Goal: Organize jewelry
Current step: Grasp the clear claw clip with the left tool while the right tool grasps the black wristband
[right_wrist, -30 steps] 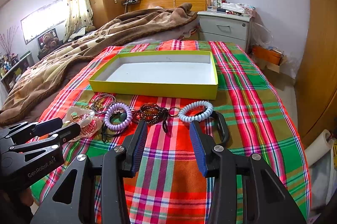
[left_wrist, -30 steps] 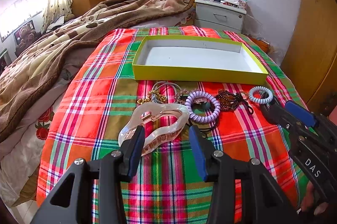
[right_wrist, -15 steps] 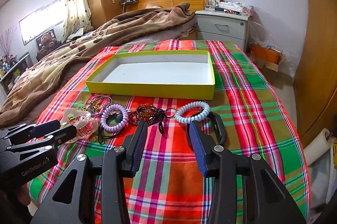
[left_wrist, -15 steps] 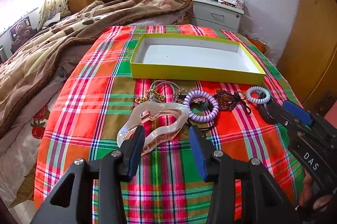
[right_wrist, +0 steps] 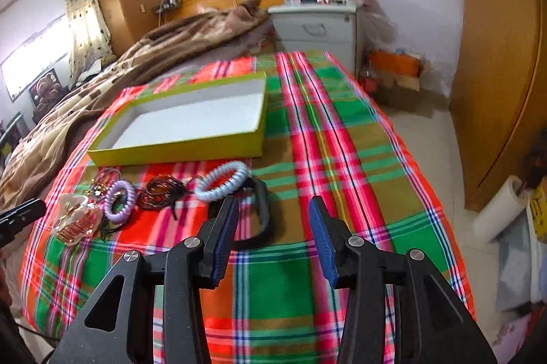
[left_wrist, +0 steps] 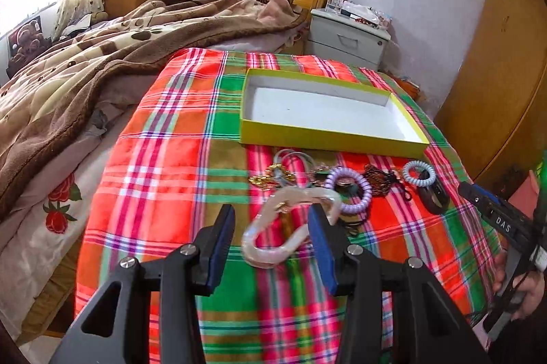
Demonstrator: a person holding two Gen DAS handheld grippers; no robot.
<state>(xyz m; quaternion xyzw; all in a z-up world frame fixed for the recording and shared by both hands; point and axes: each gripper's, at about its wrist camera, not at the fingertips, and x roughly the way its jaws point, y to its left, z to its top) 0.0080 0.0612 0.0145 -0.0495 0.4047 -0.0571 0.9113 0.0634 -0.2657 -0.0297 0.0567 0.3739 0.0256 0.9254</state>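
Note:
A yellow box with a white, empty inside lies on the plaid cloth; it also shows in the right wrist view. In front of it lies a row of pieces: a clear hair claw, a purple spiral band, dark beads, a pale blue spiral band and a black band. My left gripper is open, its jaws either side of the claw's near end. My right gripper is open and empty, just right of the black band.
The plaid cloth covers the bed end. A brown blanket lies to the left. A grey nightstand stands behind. A wooden wardrobe is at the right, with floor clutter and a paper roll.
My left gripper has swung left and closer, so the claw now lies between its jaws. My right gripper has swung right and tilted, and the jewelry row now sits to its left.

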